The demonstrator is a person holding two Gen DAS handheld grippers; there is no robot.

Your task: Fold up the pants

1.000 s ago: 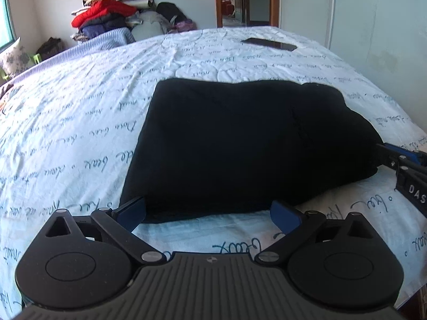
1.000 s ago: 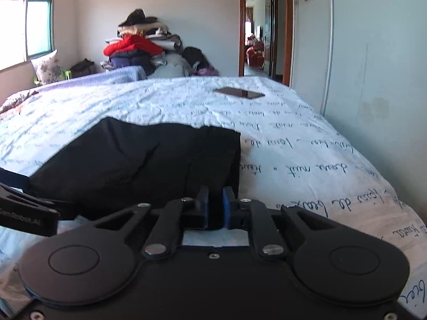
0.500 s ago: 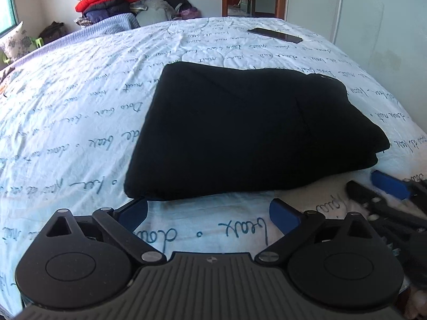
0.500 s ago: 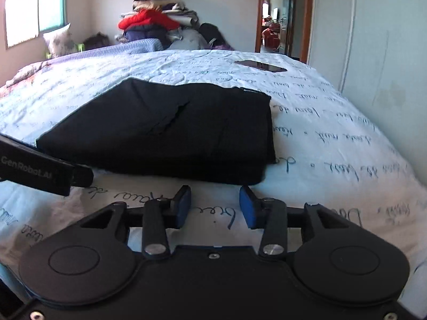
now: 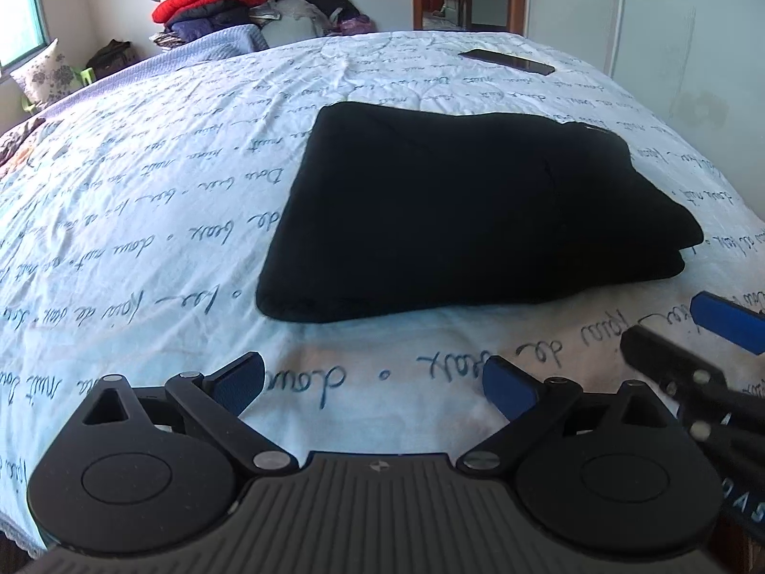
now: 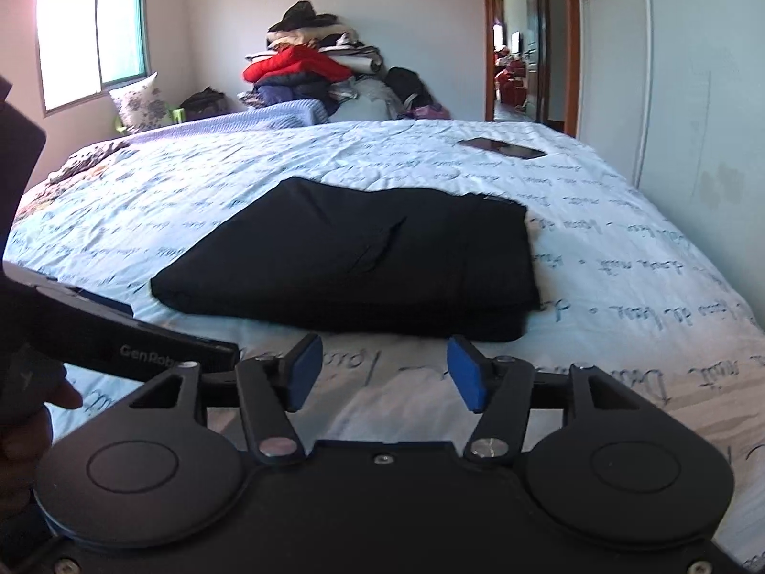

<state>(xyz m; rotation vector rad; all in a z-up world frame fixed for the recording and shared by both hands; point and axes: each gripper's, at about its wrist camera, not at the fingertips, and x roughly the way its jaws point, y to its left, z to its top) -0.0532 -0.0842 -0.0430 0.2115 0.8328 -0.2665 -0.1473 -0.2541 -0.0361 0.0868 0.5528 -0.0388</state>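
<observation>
- The black pants (image 5: 459, 210) lie folded into a thick rectangular bundle on the bed (image 5: 143, 201), toward its near right part; the stacked layers show along the near edge and right corner in the right wrist view (image 6: 363, 263)
- The left claw (image 5: 373, 382) has its two blue-padded fingers spread wide with nothing between them; it sits just short of the bundle's near edge, over the script-printed sheet and not touching the cloth
- The right claw (image 6: 382, 373) also stands apart and holds nothing; its blue pads (image 6: 466, 373) point at the near edge of the pants, close to it but clear of it
- In the left wrist view the right claw enters from the right edge (image 5: 679, 349), beside the bundle's near right corner; in the right wrist view the left device shows at the left edge, near the pants' left corner
- A dark phone (image 6: 502, 147) lies flat on the far right of the bed, well apart from the pants
- A pile of clothes (image 6: 306, 71) topped with a red jacket stands beyond the bed's far end; a flowered pillow (image 6: 141, 103) rests under the window (image 6: 91, 43); a doorway (image 6: 519, 43) opens at the far right
</observation>
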